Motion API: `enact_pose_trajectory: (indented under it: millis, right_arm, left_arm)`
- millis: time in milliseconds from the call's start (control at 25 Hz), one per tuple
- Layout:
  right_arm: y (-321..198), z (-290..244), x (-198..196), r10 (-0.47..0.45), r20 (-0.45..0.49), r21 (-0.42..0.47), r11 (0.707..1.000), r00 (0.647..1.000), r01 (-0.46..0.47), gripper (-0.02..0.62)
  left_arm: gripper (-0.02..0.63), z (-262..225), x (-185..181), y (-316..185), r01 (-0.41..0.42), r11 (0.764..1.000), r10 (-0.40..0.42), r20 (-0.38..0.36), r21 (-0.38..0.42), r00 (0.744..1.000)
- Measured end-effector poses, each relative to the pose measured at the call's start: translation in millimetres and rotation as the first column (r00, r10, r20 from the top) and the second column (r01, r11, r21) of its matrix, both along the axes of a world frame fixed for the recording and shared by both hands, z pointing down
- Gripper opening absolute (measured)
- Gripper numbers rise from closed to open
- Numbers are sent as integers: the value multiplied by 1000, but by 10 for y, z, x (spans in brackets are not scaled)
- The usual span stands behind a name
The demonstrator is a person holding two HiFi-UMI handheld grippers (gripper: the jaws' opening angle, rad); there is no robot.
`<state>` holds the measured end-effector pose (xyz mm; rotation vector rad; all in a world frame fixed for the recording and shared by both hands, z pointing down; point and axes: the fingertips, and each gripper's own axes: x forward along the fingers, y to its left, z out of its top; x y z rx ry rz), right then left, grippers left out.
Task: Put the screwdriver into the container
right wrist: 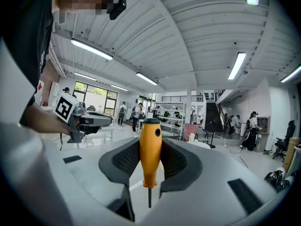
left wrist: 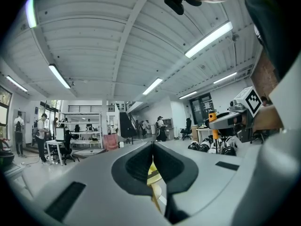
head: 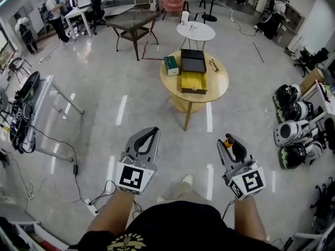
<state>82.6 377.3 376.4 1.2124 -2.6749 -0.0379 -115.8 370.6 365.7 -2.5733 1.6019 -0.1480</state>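
An orange-handled screwdriver (right wrist: 150,147) stands upright between the pads of my right gripper (right wrist: 150,160), shaft pointing down; the jaws are shut on its handle. In the head view the same screwdriver (head: 229,139) pokes out of the right gripper (head: 230,141) at lower right. My left gripper (head: 151,132) is held level with it at lower left, jaws shut (left wrist: 152,147) with nothing between them. The yellow open container (head: 193,81) lies on the round wooden table (head: 220,83) well ahead of both grippers.
On the table also sit a black box (head: 192,60), a green box (head: 170,65) and a pair of glasses (head: 214,65). A small white round table (head: 196,31) stands behind it. Helmets (head: 291,120) line the right; a grey desk with cables (head: 31,106) stands at the left.
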Motion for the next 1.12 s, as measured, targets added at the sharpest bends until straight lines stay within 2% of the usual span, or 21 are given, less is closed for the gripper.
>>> enact_pose_trajectory:
  millis: [160, 320, 480, 800, 1120]
  right_arm:
    - [-275, 60, 98, -12, 5, -11, 1000, 1000, 12, 133]
    - [-535, 98, 281, -3, 20, -29, 1000, 1000, 3, 133]
    - [-722, 130, 439, -7, 25, -42, 999, 1000, 8, 133]
    - [-1137, 46, 664, -57, 41, -20, 998, 997, 58, 133]
    - [-1522, -64, 868, -118, 59, 6, 993, 991, 118, 133]
  left_arm:
    - [18, 124, 127, -283, 8, 999, -8, 6, -48, 1000]
    - [18, 91, 248, -574, 25, 999, -26, -5, -26, 1000]
    - [18, 127, 349, -814, 40, 998, -40, 14, -45, 999]
    - [18, 34, 668, -1252, 42, 999, -42, 18, -25, 999]
    - [18, -135, 795, -1538, 104, 995, -104, 35, 1, 994]
